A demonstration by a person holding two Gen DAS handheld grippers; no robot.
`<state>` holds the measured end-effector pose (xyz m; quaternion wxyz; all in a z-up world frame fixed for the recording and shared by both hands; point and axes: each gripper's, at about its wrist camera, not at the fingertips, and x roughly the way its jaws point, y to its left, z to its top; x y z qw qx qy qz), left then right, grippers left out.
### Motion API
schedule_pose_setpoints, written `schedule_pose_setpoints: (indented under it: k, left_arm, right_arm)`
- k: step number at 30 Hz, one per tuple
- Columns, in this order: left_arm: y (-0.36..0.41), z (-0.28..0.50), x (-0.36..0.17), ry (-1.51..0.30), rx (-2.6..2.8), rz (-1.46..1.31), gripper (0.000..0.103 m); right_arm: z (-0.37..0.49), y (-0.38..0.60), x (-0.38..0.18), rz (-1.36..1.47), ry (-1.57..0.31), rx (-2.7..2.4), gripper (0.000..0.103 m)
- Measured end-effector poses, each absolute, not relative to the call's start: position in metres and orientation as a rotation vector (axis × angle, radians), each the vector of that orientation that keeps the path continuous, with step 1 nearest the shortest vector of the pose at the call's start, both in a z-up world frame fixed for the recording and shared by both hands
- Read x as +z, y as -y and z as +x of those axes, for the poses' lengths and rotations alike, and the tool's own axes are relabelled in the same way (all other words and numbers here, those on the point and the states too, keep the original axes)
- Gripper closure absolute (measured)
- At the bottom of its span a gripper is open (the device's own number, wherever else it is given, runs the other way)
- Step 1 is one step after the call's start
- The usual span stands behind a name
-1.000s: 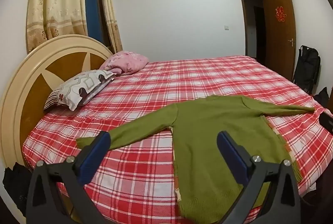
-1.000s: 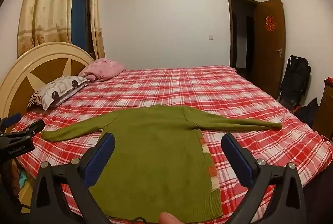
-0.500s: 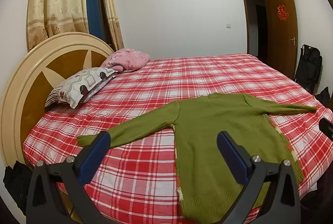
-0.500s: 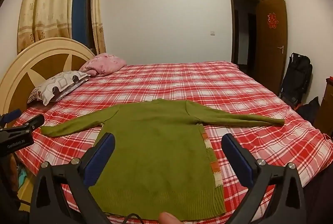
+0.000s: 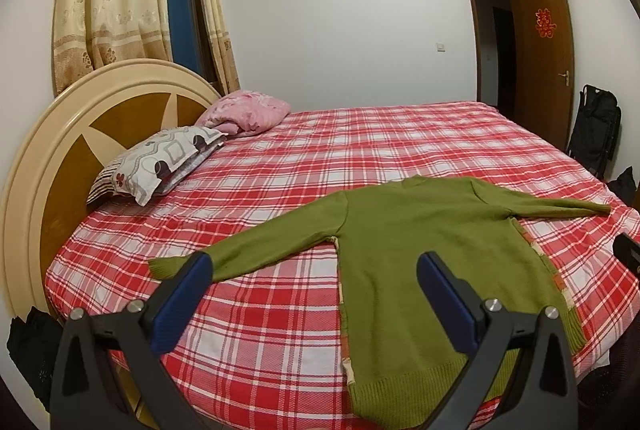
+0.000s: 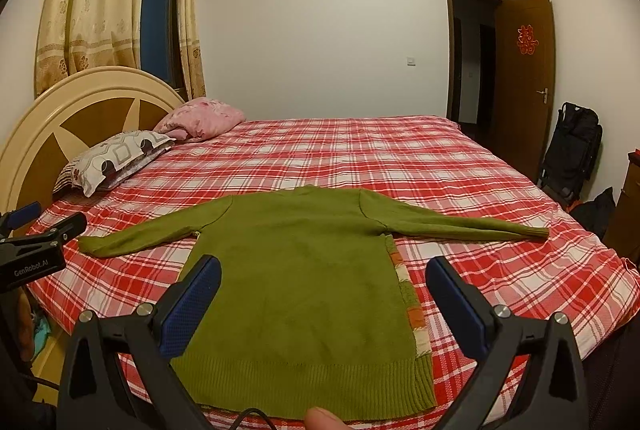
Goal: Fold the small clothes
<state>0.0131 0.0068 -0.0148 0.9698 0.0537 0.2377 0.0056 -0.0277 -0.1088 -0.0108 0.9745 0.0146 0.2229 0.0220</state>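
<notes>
A small olive-green sweater (image 5: 420, 254) (image 6: 304, 278) lies flat on the red plaid bed (image 5: 360, 150) (image 6: 360, 150), both sleeves stretched out sideways, hem toward me. An orange-and-cream patterned layer peeks out along its right side seam (image 6: 408, 306). My left gripper (image 5: 314, 270) hangs open above the near bed edge, over the left sleeve and the body's left side. My right gripper (image 6: 322, 274) is open above the sweater's lower body. Neither touches the cloth. The left gripper's body (image 6: 36, 246) shows at the left edge of the right wrist view.
A patterned pillow (image 5: 160, 162) and a pink pillow (image 5: 248, 112) lie by the round headboard (image 5: 60, 158) at left. An open brown door (image 5: 544, 62) and a black bag (image 5: 596, 130) stand at right. A fingertip (image 6: 320, 420) shows at the bottom edge.
Both views have tipped slightly so the sweater sits a little lower and closer in frame. Both grippers stay open and the sweater has not moved.
</notes>
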Motion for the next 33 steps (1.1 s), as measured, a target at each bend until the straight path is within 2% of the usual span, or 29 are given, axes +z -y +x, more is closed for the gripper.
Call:
schedule_pose_setpoints:
  k: [33]
  left_arm:
    - [-0.01,0.015,-0.012,-0.487,0.02,0.104,0.0]
  right_arm:
    - [-0.028,0.096,-0.014,0.026,-0.46,0.067,0.001]
